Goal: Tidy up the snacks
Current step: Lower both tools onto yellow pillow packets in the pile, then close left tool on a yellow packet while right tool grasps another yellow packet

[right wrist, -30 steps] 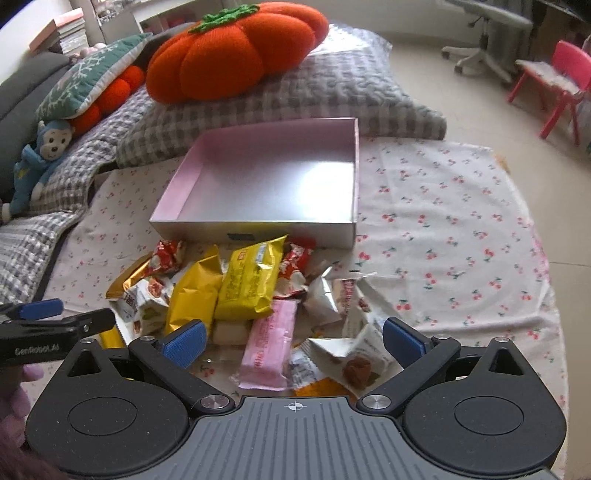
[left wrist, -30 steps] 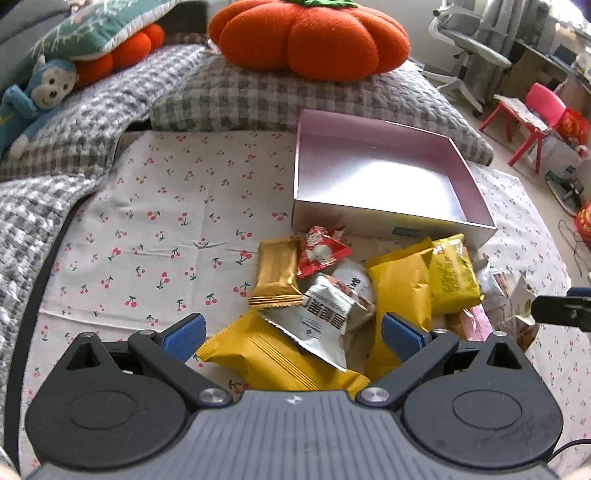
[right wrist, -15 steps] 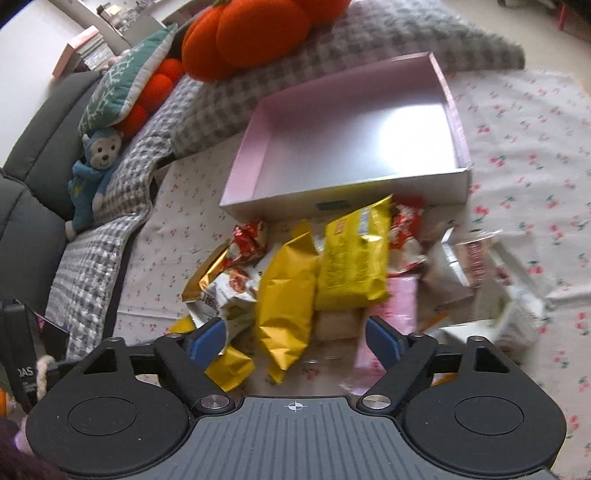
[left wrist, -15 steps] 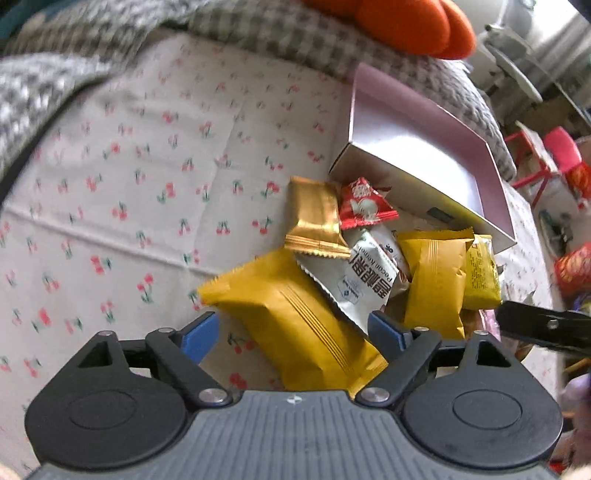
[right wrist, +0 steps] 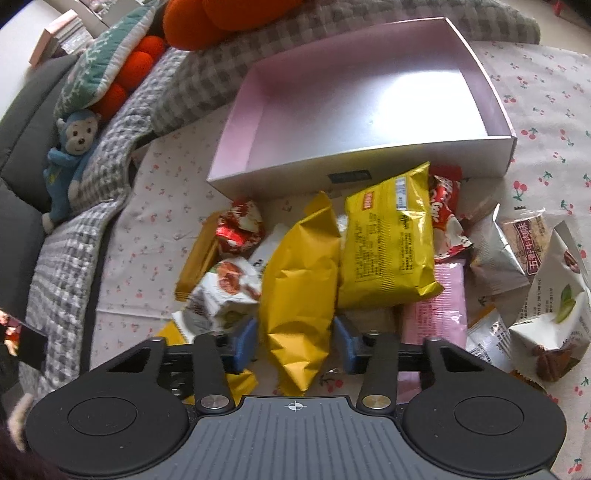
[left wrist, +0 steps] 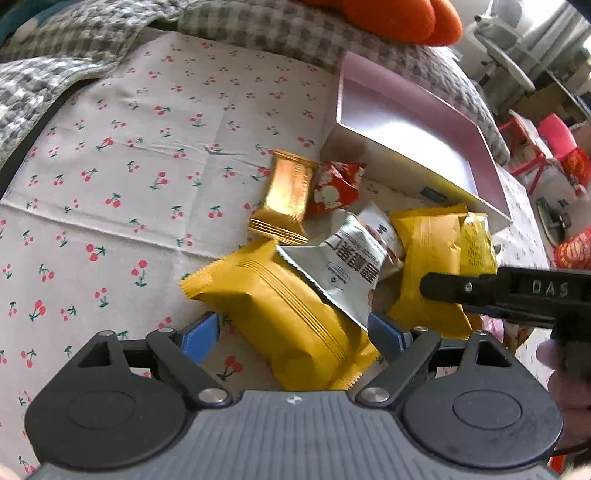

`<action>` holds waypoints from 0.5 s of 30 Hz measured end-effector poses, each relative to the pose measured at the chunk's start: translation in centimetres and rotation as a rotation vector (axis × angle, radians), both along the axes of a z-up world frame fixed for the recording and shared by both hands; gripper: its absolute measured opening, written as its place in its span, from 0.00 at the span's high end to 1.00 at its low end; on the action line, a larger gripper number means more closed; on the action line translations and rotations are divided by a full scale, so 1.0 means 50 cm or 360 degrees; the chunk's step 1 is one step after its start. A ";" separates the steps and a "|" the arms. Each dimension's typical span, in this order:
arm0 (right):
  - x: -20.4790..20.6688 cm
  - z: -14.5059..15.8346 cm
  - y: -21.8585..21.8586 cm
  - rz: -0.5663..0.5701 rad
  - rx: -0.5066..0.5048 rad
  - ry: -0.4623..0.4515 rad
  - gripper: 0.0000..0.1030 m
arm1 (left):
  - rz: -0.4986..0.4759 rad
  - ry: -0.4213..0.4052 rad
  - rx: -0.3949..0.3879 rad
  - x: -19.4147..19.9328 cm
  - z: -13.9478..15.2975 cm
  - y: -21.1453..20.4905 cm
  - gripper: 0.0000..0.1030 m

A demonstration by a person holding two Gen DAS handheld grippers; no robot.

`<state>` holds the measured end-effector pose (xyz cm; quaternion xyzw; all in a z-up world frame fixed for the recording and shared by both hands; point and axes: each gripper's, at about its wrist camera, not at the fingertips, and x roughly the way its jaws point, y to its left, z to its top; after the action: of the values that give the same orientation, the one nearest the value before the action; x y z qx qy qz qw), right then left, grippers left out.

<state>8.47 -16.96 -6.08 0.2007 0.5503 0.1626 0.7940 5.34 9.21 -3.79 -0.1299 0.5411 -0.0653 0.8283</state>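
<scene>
Two plain yellow packs here: right tool, jaws just closing, pinches one pack running bottom-to-top; left tool spread around the other, lying diagonally.

Cloth is white w/ small red cherries. Box is pink inside, silver-grey outside. Snack packs: plain yellow, shiny gold, red-white, pink. Blanket has grey-white check; pumpkin cushion is orange.
</scene>
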 end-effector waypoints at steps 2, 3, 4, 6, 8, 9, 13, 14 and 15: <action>0.000 -0.002 -0.005 -0.0014 0.0017 0.0004 0.66 | 0.0038 -0.0013 -0.0009 -0.002 0.003 0.011 0.18; 0.000 -0.001 -0.008 -0.0017 0.0017 0.0002 0.67 | 0.0053 -0.0017 -0.0012 -0.003 0.003 0.015 0.19; -0.001 0.002 -0.008 -0.0015 0.0008 -0.0004 0.67 | 0.0071 -0.0020 -0.0014 -0.004 0.004 0.019 0.20; -0.004 0.008 -0.007 -0.0004 -0.0024 -0.0007 0.68 | 0.0118 -0.0023 -0.0017 -0.005 0.005 0.028 0.25; -0.008 0.011 -0.005 0.0010 -0.0039 0.0001 0.68 | 0.0146 -0.0021 -0.0016 -0.003 0.004 0.030 0.29; -0.011 0.014 -0.004 0.0018 -0.0047 0.0003 0.68 | 0.0153 -0.0019 -0.0015 -0.004 0.004 0.029 0.31; -0.018 0.022 0.002 0.0045 -0.0078 -0.0004 0.68 | 0.0202 -0.0017 -0.0053 -0.001 -0.002 0.031 0.33; -0.019 0.022 0.002 0.0048 -0.0077 0.0000 0.68 | 0.0214 -0.0020 -0.0057 0.001 -0.004 0.030 0.35; -0.020 0.021 0.003 0.0050 -0.0078 0.0003 0.68 | 0.0225 -0.0018 -0.0057 0.003 -0.006 0.028 0.36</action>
<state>7.48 -16.83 -5.01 0.1728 0.5579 0.1615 0.7955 5.52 10.62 -4.07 -0.1821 0.5246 -0.0171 0.8315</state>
